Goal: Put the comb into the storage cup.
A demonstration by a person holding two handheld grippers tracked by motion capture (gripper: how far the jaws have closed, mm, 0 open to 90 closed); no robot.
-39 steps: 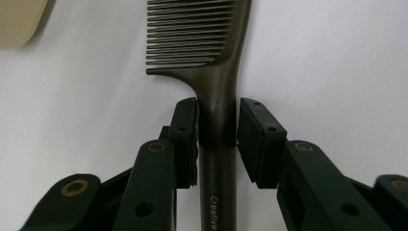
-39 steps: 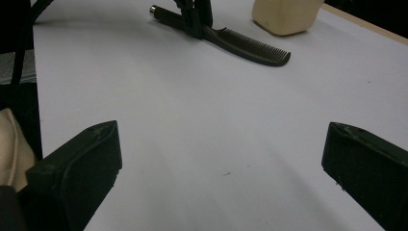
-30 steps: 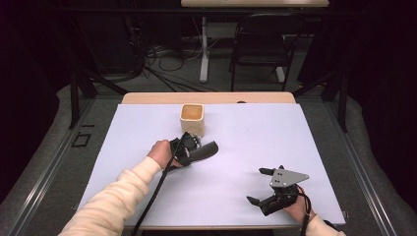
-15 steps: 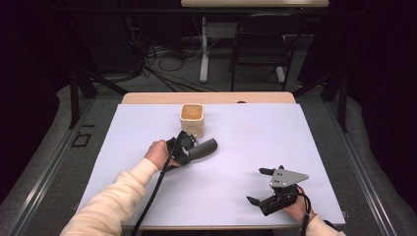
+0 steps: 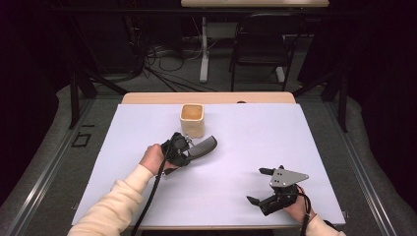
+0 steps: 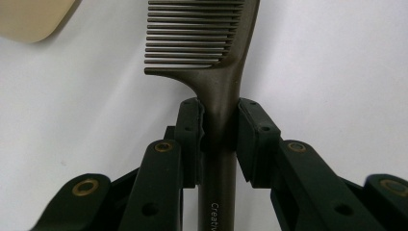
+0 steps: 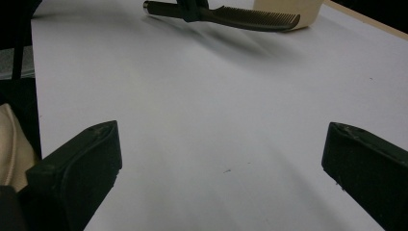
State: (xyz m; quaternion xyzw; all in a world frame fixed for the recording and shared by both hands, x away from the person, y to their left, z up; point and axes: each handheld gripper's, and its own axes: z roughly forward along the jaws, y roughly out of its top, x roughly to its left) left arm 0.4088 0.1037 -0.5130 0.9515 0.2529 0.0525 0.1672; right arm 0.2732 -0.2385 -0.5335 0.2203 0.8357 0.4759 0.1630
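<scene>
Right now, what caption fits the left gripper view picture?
Left gripper fingers clamped on a dark comb's handle above the white table.

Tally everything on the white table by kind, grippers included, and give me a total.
Combs: 1, the dark comb, clamped by its handle in the left gripper.
Cups: 1, the tan square cup.
Grippers: 2, counting the right gripper, jaws wide apart and empty.
Total: 4

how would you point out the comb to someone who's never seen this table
Start at the white table and find the tan square cup near its far edge. Just in front of it, the left gripper clamps a dark comb by its handle. It is the one long, toothed thing there.
</scene>
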